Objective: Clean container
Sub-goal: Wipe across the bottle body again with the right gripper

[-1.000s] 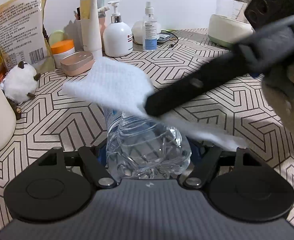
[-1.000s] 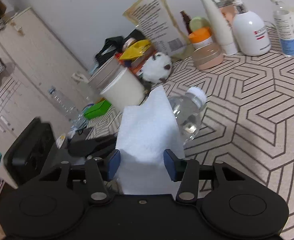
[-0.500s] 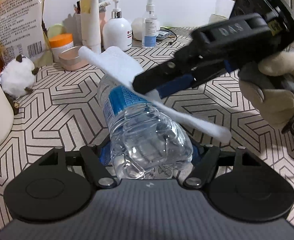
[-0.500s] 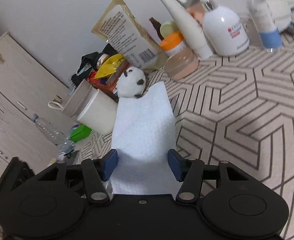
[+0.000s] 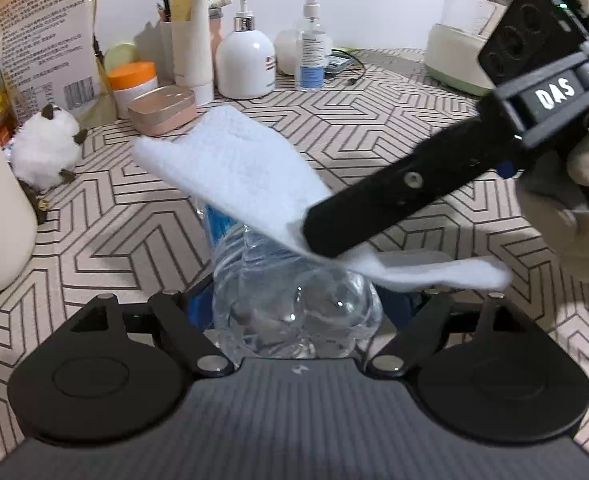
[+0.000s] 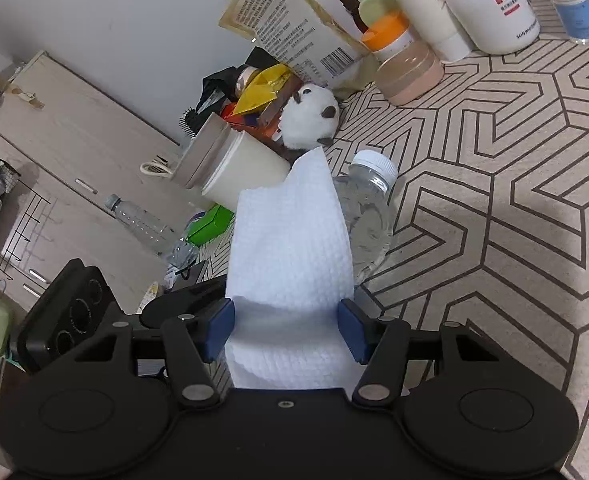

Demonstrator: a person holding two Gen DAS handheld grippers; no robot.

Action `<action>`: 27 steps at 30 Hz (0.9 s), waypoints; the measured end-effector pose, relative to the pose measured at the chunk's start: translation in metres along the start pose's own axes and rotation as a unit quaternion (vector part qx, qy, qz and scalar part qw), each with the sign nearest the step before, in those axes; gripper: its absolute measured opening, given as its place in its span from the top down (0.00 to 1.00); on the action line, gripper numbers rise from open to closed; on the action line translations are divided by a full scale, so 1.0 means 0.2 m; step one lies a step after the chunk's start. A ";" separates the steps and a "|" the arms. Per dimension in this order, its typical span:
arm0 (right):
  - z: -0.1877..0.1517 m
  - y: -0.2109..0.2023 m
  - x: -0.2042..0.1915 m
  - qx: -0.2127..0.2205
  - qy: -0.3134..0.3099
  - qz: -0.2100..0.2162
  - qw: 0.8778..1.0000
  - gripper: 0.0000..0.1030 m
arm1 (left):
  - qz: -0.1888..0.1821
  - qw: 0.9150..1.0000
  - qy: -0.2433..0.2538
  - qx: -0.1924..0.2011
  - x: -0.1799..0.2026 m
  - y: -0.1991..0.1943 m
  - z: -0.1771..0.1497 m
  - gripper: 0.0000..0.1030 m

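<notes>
Left tongs (image 5: 296, 312), at the bottom middle of the left view, clamped on the base of a clear bottle (image 5: 294, 300). Bottle lying out along the fingers, toward the frame's centre, above the patterned desk (image 5: 394, 128); blue label just visible under a white cloth (image 5: 246, 176).

Right tongs (image 5: 318, 236) reaching in from the right edge of the left view, pinching the cloth and laying it across the bottle's upper side. Cloth spread toward the upper left, with a tail hanging toward the lower right. Gloved hand (image 5: 578, 216) gripping the handle at the far right.

In the right view, right tongs (image 6: 286, 328) at the lower middle, blue pads (image 6: 220, 328) closed on the cloth (image 6: 290, 248) from both sides. Bottle (image 6: 368, 212) just right of centre, partly covered by the cloth, white cap (image 6: 376, 162) pointing up and right.

Along the top of the left view: pump bottle (image 5: 245, 64), spray bottle (image 5: 312, 60), kettle (image 5: 466, 28). At the left: plush toy (image 5: 46, 148).
</notes>
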State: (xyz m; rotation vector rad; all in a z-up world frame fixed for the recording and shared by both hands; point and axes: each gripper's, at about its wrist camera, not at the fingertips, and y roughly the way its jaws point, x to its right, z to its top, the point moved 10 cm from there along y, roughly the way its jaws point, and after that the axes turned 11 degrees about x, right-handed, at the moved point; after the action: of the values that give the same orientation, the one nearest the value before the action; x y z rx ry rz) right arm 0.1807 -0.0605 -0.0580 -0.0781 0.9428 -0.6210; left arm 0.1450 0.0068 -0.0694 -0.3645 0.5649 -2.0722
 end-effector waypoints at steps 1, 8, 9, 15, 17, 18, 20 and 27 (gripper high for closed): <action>0.00 0.00 -0.01 0.000 -0.003 0.001 1.000 0.43 | 0.004 1.000 -0.002 0.004 -0.01 0.00 0.01 0.27; 0.12 -0.04 0.01 0.046 -0.060 -0.070 0.995 0.72 | 0.005 1.000 0.012 0.025 -0.01 0.00 0.02 0.29; 0.13 -0.03 0.01 0.050 -0.060 -0.075 0.994 0.72 | 0.003 1.000 0.006 0.024 -0.01 0.01 0.02 0.29; 0.14 -0.03 0.04 0.067 -0.033 -0.070 0.995 0.71 | -0.008 1.000 -0.004 0.025 -0.01 0.01 0.02 0.29; 0.14 -0.04 0.03 0.067 -0.048 -0.080 0.993 0.71 | -0.022 0.999 -0.009 0.021 0.01 0.01 0.02 0.29; 0.15 -0.05 0.02 0.068 -0.067 -0.095 0.991 0.71 | -0.032 0.999 -0.011 0.020 0.03 0.01 0.02 0.29; 0.17 -0.07 -0.02 0.080 -0.122 -0.125 0.981 0.70 | -0.050 0.999 -0.012 0.019 0.07 0.00 0.02 0.29; 0.20 -0.11 -0.05 0.105 -0.157 -0.142 0.972 0.67 | -0.084 0.996 -0.025 0.002 0.10 0.00 0.01 0.29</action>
State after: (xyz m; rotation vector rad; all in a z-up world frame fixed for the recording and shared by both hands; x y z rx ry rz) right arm 0.1972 -0.0815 -0.0196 -0.1199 0.5590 -0.9393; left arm 0.1369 -0.0105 -0.0670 -0.4754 0.5151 -2.2170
